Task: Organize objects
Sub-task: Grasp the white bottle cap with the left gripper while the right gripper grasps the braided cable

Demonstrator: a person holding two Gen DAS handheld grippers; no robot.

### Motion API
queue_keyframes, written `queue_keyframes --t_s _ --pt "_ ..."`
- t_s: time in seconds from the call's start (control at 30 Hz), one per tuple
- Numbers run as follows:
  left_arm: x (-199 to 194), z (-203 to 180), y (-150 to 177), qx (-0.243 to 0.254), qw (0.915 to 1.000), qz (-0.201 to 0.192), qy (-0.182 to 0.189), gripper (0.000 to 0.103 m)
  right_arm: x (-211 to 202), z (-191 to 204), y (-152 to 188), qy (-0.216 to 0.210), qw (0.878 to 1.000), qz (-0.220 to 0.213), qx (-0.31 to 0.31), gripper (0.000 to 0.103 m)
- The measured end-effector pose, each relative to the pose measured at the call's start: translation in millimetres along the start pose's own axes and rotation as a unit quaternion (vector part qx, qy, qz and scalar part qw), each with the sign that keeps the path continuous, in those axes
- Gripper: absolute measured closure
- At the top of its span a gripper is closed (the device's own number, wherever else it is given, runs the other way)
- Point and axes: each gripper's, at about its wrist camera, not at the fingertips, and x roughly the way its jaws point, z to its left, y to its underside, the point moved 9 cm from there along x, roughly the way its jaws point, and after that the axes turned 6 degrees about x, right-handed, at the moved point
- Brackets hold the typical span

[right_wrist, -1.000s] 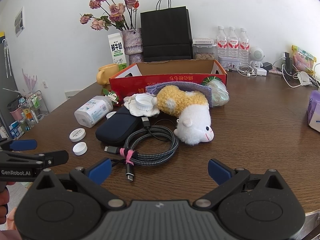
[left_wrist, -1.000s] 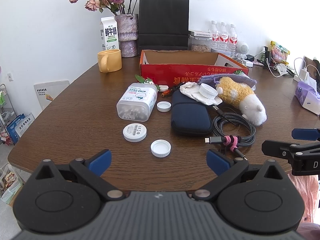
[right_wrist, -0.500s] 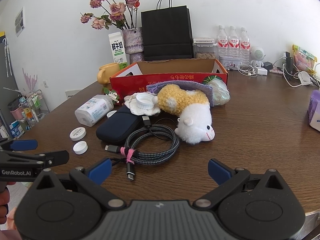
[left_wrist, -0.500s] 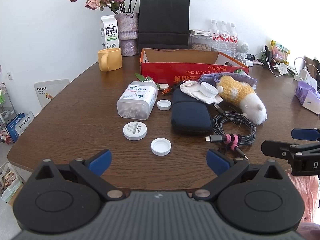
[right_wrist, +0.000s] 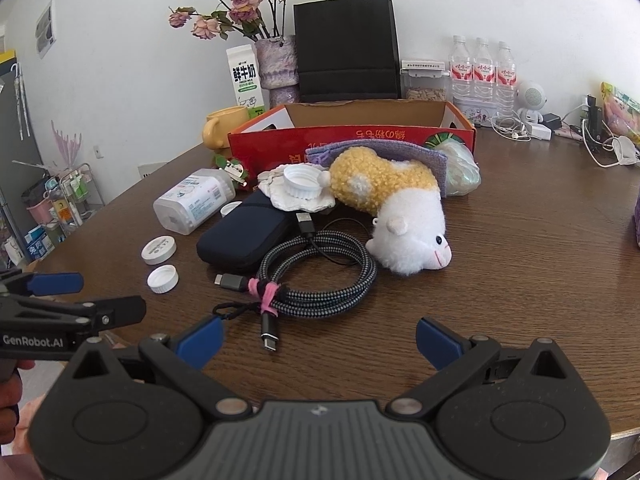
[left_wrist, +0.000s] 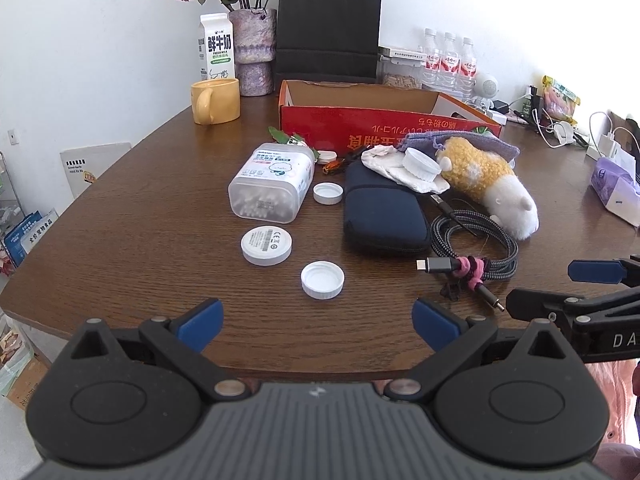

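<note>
- Upper left of the left wrist view: a white milk carton (left_wrist: pixel 216 46) and a yellow ceramic mug (left_wrist: pixel 216 101) stand on the dark brown wooden desk (left_wrist: pixel 132 216), beside a purple vase of dried roses (left_wrist: pixel 254 50).
- Left of centre: a clear plastic box of cotton swabs (left_wrist: pixel 272 182) lies on its side, with a flat white round lid (left_wrist: pixel 266 240) just in front of it and a small white bottle cap (left_wrist: pixel 322 280) lower, near the desk edge.
- Bottom centre: the left gripper (left_wrist: pixel 318 322) hovers over the desk edge, its jaws spread wide and holding nothing.
- Centre: a navy blue zip pouch (left_wrist: pixel 384 216) lies flat; behind it sits an open red cardboard box (left_wrist: pixel 384 128), in front of a black paper bag (left_wrist: pixel 328 28).
- Right of centre: a coiled grey braided cable with a pink tie (left_wrist: pixel 472 246) lies touching a yellow and white plush animal (left_wrist: pixel 490 182).
- Right wrist view, bottom centre: the right gripper (right_wrist: pixel 320 338) has its jaws spread wide and empty, with the cable just ahead of them.
- Right edge of the left view: a purple tissue pack (left_wrist: pixel 616 190).
</note>
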Motion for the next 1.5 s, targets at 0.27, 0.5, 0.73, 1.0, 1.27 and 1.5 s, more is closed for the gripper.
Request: queue_keyframes --t_s 0.27,0.5,0.73,1.0,1.27,1.5 --pt "18.0 3.7 0.7 -0.004 0.9999 0.010 0.004 0.009 20.5 5.4 -4.8 -0.002 1.000 0.007 -0.015 0.000" --pt "33.7 3.7 -2.2 -0.003 0.9997 0.020 0.012 0.025 35.1 4.8 -11.7 0.003 1.000 0.011 -0.023 0.000" --pt "40.8 0.8 -8.5 0.011 0.9998 0.013 0.012 0.052 36.7 11.8 -27.9 -0.008 0.999 -0.015 -0.049 0.006" --pt "44.4 0.5 -14.1 0.016 0.9997 0.009 0.017 0.074 56.2 20.6 -48.0 -0.013 0.996 -0.027 -0.087 0.043" --pt "50.9 5.7 -18.7 0.011 0.9998 0.011 0.009 0.074 86.9 17.0 -61.9 -0.020 0.996 -0.016 -0.087 0.065" --pt "52.4 6.5 -21.9 0.006 0.9999 0.013 0.006 0.074 93.4 12.6 -69.0 -0.055 0.996 -0.005 -0.072 0.091"
